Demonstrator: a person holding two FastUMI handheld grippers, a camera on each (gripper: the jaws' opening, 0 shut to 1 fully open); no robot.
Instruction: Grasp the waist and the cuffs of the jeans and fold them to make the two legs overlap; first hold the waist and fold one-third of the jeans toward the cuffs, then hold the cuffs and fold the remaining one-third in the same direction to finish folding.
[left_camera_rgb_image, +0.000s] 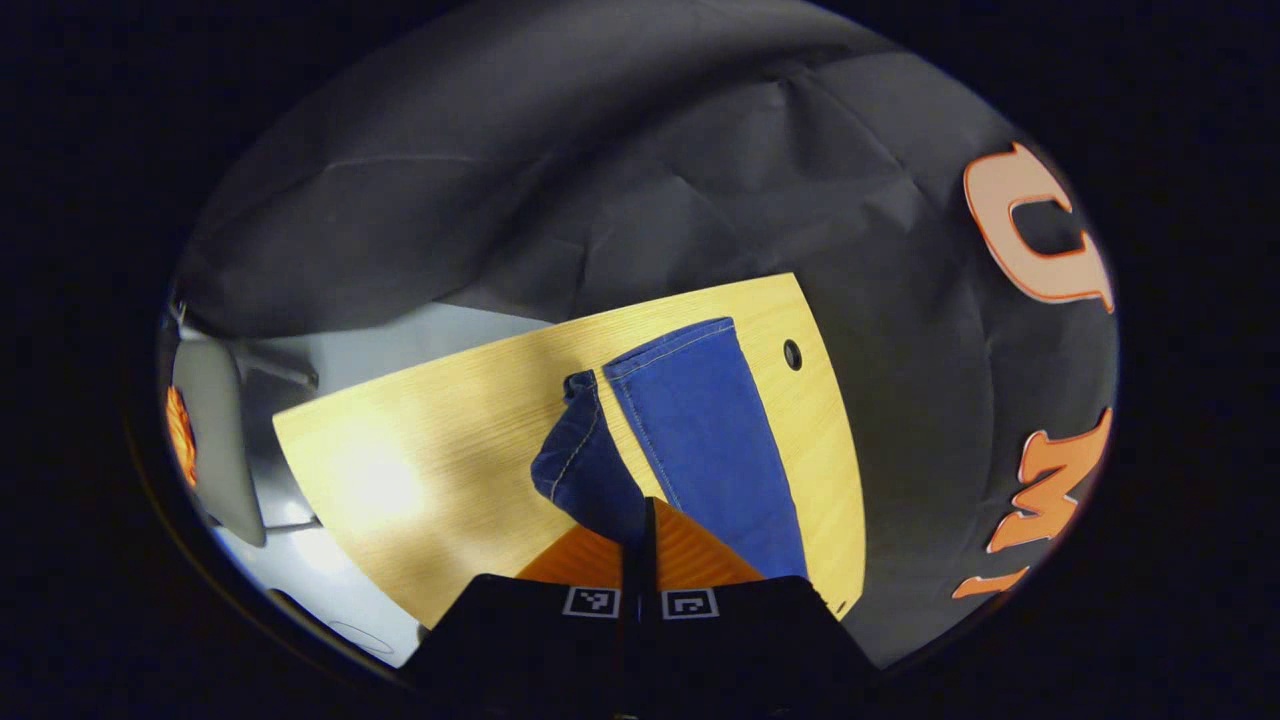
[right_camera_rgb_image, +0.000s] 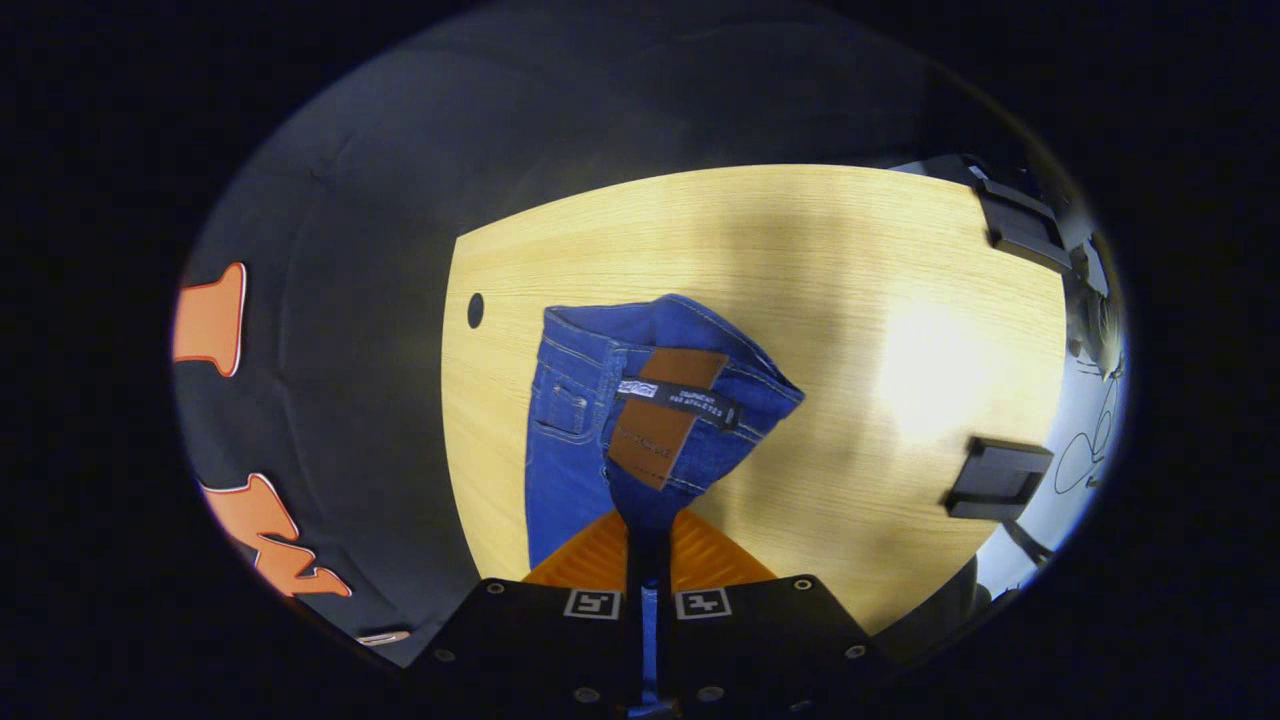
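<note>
Both of my tools are clenched on the jeans (left_camera_rgb_image: 700, 440) lying on the counter (left_camera_rgb_image: 420, 470): left tool (left_camera_rgb_image: 642, 520) pinching a cuff, right tool (right_camera_rgb_image: 648, 535) the waist (right_camera_rgb_image: 660, 400). I judge the leg-overlap fold underway; next, carry both across together. Black brackets (right_camera_rgb_image: 998, 478) sit well clear.

The blue jeans (left_camera_rgb_image: 700, 440) lie on my desk (left_camera_rgb_image: 440, 450) with one cuff flat and the other bunched up between my left fingers (left_camera_rgb_image: 690, 555), while the waist (right_camera_rgb_image: 650, 400) (brown patch showing) rises pinched in my right fingers (right_camera_rgb_image: 600, 555).
</note>
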